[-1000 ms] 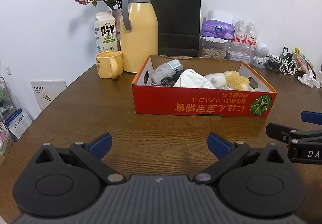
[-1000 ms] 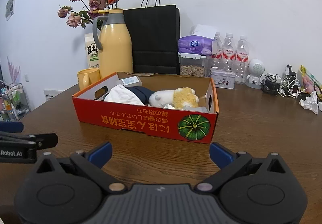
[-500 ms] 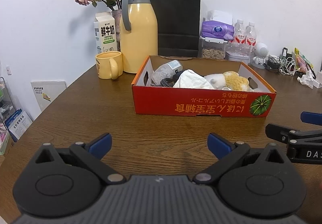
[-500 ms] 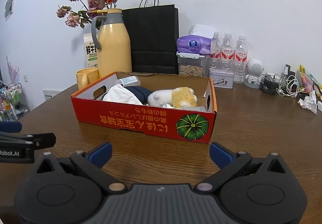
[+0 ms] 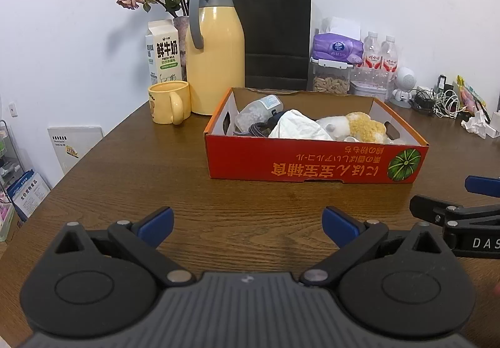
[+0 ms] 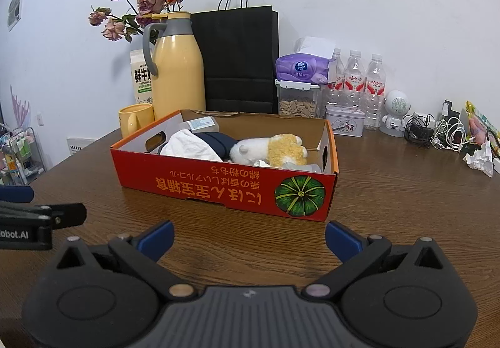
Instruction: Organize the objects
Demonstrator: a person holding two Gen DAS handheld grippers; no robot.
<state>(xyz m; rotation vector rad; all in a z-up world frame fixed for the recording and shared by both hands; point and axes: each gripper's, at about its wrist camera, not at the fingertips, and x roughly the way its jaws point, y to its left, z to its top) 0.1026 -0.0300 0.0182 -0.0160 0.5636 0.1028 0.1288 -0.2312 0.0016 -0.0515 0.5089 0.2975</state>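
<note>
Box: red box (image 5: 315, 165) is seen straight ahead of both grippers, long side across.
Fingers: left gripper (image 5: 247, 223) and right gripper (image 6: 248, 234) are spread wide, nothing grasped.
Nearer: right gripper is judged nearer.

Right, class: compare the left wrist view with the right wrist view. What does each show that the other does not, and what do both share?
Only the left wrist view shows the clear plastic bottle lying in the box and the white panel leaning against the wall. Only the right wrist view shows the patterned tin beside the seed container and a third water bottle. Both share the red cardboard box, the plush toy, the yellow jug, the yellow mug and the black paper bag.
</note>
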